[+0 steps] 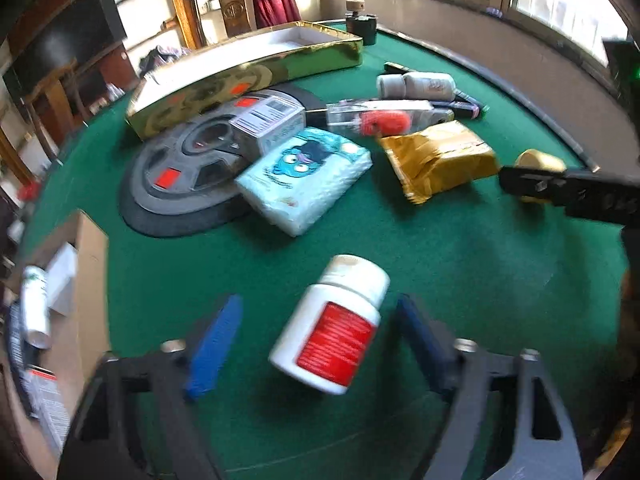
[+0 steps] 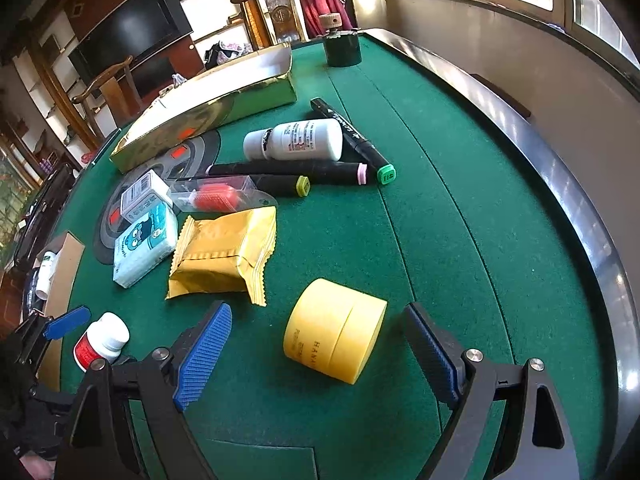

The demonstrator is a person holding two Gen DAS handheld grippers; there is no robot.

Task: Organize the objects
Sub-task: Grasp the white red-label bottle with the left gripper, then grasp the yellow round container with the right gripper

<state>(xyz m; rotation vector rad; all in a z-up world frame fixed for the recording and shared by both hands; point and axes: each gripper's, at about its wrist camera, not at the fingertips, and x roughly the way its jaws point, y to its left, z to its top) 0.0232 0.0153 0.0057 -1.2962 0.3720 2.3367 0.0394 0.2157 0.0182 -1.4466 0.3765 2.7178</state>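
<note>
Left wrist view: left gripper (image 1: pixel 316 344) points down at the green felt table (image 1: pixel 460 264). Its blue pads (image 1: pixel 216 346) stand apart on either side of a white pill bottle with a red label (image 1: pixel 334 326). The bottle lies tilted between them, cap away from the camera, with a clear gap to each pad, so nothing is gripped. The picture is blurred. Behind the bottle: a tissue pack with a blue cartoon (image 1: pixel 304 178) resting partly on a round grey mat (image 1: pixel 180 176), a small white carton (image 1: pixel 268 124) on that mat, a long gold box (image 1: pixel 248 76) with its lid off, a gold foil pouch (image 1: pixel 436 160), a clear case with something red inside (image 1: pixel 376 118), and a white bottle lying on its side (image 1: pixel 416 85). At the left edge is an open cardboard box (image 1: pixel 86 280) holding a white tube.

Right wrist view: right gripper (image 2: pixel 316 354) has its fingers spread wide around a yellow round tin (image 2: pixel 334 340) lying on the felt, with no pad touching it. The left gripper and the red-label bottle show at lower left, near the cardboard box. The gold pouch sits just behind the tin. Three black markers (image 2: pixel 288 170) lie beside the white bottle, one with a green cap. A dark jar with a wooden knob (image 2: pixel 340 46) stands at the far end, near the gold box.
</note>
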